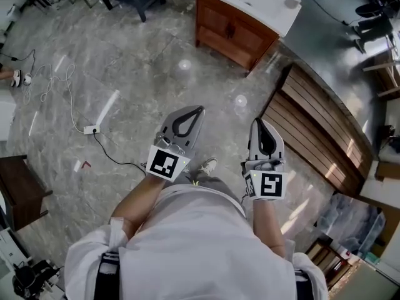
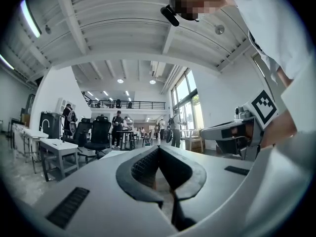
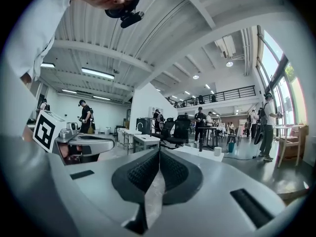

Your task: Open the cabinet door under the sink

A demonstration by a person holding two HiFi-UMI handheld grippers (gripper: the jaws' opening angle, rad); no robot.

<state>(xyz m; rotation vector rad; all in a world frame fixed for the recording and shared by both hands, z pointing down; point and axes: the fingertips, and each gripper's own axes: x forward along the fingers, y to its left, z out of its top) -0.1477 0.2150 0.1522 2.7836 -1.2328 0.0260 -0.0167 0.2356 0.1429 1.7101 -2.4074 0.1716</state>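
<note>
Jaws are pressing together, empty, on the grey left gripper [image 1: 197,111] and right gripper [image 1: 258,122], well apart from the reddish wooden cabinet [image 1: 232,31].

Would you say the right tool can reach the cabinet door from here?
Probably not yet: the right tool sits well short of the cabinet door, with a stretch of floor between them.

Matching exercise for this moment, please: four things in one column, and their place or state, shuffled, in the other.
1. cabinet
2. left gripper
3. power strip
4. slatted wooden panel

A. white, on the floor at the left of the head view
B. jaws together, nothing between them
C. doors shut, at the top of the head view
D. at the right of the head view

Pairs: 1-C, 2-B, 3-A, 4-D
</note>
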